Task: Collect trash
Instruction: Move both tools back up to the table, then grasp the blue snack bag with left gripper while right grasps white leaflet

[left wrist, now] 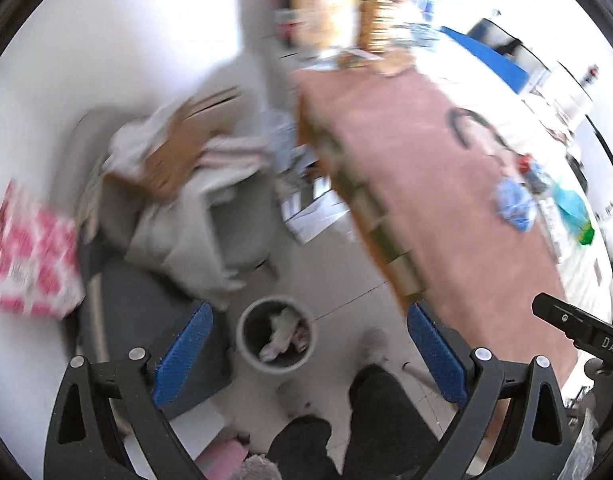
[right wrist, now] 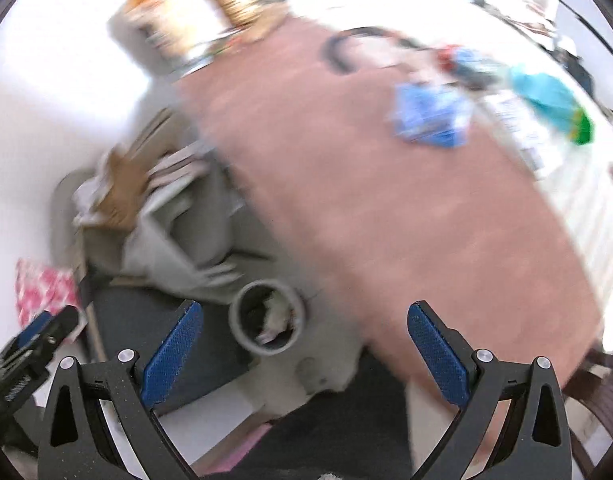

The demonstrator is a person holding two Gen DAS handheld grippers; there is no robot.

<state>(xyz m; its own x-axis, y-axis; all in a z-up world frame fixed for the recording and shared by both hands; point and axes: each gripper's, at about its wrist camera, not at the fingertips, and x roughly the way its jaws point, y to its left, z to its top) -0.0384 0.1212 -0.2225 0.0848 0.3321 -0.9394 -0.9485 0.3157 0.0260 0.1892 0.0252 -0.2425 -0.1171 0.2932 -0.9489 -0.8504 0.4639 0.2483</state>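
Below, both views blurred by motion. Round grey plastic waste bin (left wrist: 277,337) stands on the pale tiled floor (left wrist: 338,280), just off the near corner of the long reddish-brown tabletop (left wrist: 438,184). Bin interior dark; crumpled pale paper and some pinkish scraps (left wrist: 284,334) lie inside, shapes soft and irregular.

Left hand-held gripper (left wrist: 306,354): fingers spread wide, blue textured pads (left wrist: 182,354) facing each other, nothing between them. It hangs over the bin, which sits in the gap between the pads. Right hand-held gripper (right wrist: 304,354): likewise spread wide and empty, blue ribbed pads (right wrist: 172,354); the bin (right wrist: 266,316) shows just right of its left pad.

On the tabletop, far end: crumpled blue-and-white plastic wrapper (left wrist: 514,204), flat and shiny; beside it a teal plastic bag with a green end (left wrist: 574,210); a small red-and-dark item nearby, too blurred to name. Black curved cable or band (left wrist: 466,124) lies further up the surface.

Left of the bin: a grey chair or frame heaped with brown cardboard (left wrist: 194,140) and pale cloth, crowding the floor beside it. Pink-and-white patterned package (left wrist: 34,252) at far left. Person's dark trouser legs (left wrist: 382,412) stand just near the bin.
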